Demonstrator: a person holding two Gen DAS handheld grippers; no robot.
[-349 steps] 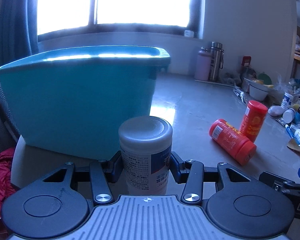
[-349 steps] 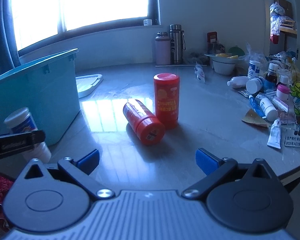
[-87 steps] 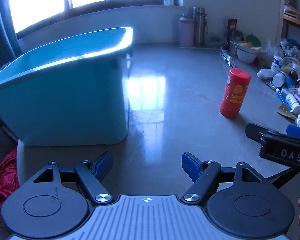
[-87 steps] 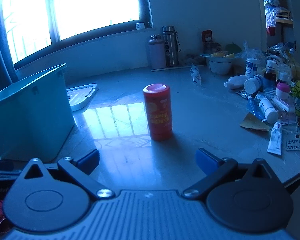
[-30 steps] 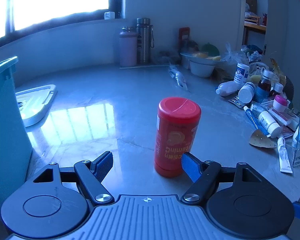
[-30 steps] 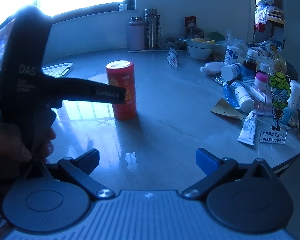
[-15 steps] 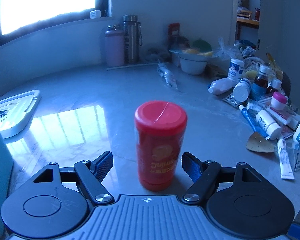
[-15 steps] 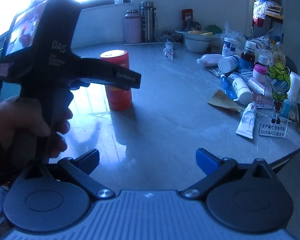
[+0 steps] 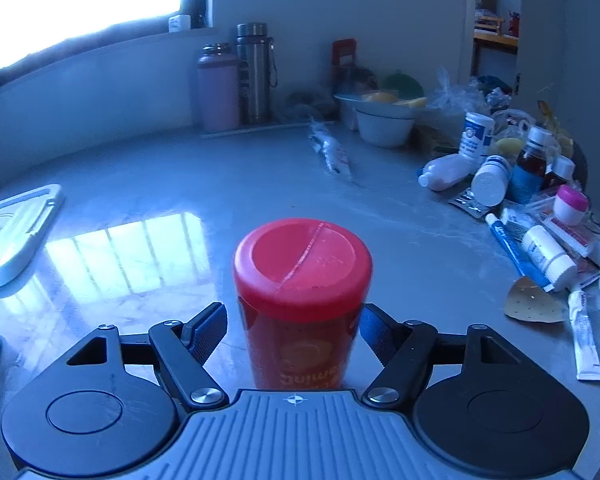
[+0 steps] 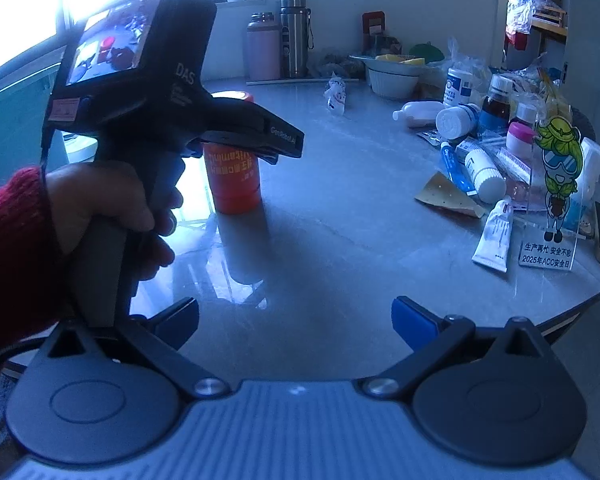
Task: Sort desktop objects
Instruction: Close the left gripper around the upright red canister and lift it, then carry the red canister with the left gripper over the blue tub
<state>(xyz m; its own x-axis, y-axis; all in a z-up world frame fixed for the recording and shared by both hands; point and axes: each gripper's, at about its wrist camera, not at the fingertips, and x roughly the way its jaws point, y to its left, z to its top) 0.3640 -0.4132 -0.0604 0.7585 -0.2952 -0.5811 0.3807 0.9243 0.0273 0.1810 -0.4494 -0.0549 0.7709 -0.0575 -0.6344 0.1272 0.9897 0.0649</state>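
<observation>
Left wrist view
Left hand-held gripper (image 9: 292,326): spread around the red canister (image 9: 302,304), pads beside both walls; contact not clear, so grip cannot be told.
Red canister: upright on the desk (image 9: 400,232), between the fingers, close to the gripper body.

Right wrist view
Right hand-held gripper (image 10: 296,316): released, fingers wide, holding nothing, low over bare desk.
Red canister (image 10: 232,176): upright, well ahead and left, partly behind the left hand-held gripper (image 10: 268,148).
Hand (image 10: 112,204): wrapped on that gripper's handle.
</observation>
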